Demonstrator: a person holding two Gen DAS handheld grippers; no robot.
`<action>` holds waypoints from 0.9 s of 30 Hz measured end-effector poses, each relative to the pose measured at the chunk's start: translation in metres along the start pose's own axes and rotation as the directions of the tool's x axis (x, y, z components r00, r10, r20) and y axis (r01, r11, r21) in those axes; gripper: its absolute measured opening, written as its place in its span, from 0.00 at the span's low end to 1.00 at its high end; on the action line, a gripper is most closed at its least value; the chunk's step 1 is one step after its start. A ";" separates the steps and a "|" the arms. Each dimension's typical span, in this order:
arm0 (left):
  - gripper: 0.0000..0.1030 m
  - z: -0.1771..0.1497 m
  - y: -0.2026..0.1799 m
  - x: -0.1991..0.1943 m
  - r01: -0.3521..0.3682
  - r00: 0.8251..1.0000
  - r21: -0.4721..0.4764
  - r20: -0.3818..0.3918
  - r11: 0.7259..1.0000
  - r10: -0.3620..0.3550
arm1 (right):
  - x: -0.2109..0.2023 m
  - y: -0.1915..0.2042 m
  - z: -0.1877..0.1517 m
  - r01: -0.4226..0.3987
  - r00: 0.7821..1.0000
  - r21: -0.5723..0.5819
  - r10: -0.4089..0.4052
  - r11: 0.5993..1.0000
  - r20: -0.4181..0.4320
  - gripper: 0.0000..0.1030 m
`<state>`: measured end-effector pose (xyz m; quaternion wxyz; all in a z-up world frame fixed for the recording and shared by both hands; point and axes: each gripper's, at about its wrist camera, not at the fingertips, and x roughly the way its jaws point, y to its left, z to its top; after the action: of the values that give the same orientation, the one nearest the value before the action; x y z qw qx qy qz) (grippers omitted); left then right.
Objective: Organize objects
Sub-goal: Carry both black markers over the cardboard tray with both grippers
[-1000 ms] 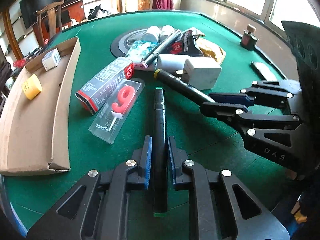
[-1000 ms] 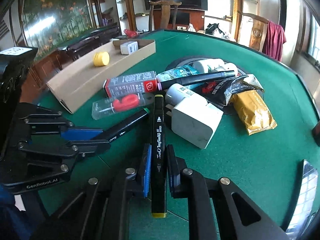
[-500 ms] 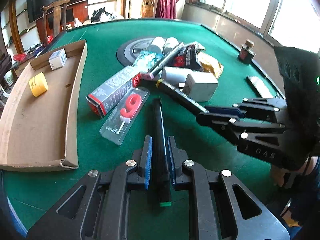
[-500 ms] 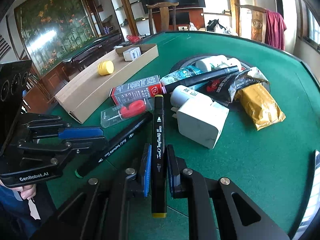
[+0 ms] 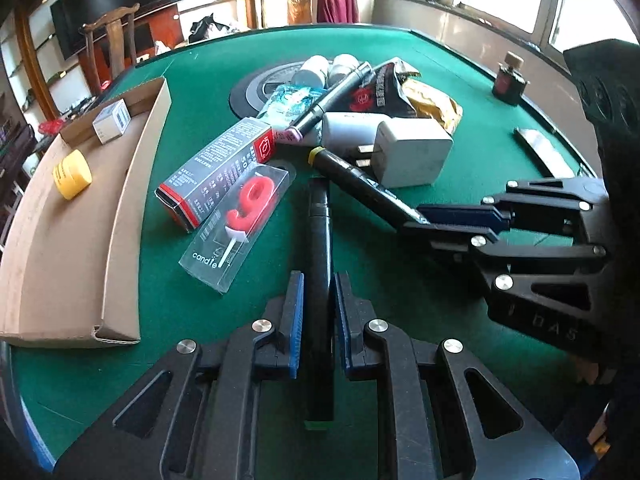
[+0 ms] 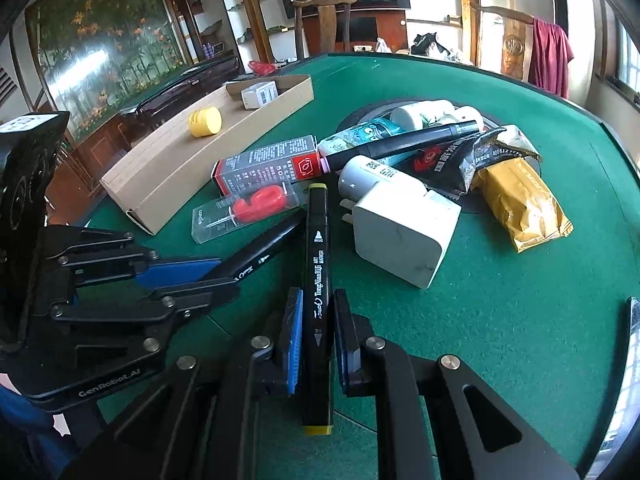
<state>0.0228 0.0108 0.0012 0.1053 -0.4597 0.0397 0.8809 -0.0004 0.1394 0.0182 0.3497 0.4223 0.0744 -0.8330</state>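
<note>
A: Green felt table (image 5: 460,80), clutter mid-table, cardboard tray (image 5: 60,240) on the left.
B: Fingers?
A: Left gripper (image 5: 319,300) clenched on green-capped marker (image 5: 319,240). Right gripper (image 6: 315,320) clenched on yellow-capped marker (image 6: 318,240). Both marker tips sit beside the candle pack (image 5: 240,224).

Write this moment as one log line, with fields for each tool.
left tool: shut on green marker | right tool: shut on yellow marker | box: two items
</note>
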 end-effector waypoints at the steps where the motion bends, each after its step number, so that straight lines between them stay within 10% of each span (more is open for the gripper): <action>1: 0.14 0.000 0.003 -0.002 0.007 1.000 -0.015 0.008 1.000 -0.007 | -0.001 0.000 0.000 -0.001 1.000 0.001 0.001 1.000 0.003 0.13; 27: 0.14 0.001 0.078 -0.056 0.123 0.985 -0.208 0.148 0.971 -0.093 | 0.001 0.022 0.022 -0.183 0.981 0.151 0.170 0.972 0.095 0.12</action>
<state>0.0356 -0.0731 0.0459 0.1050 -0.4085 -0.0886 0.9024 -0.0008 0.1136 0.0350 0.3902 0.4197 -0.0442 -0.8183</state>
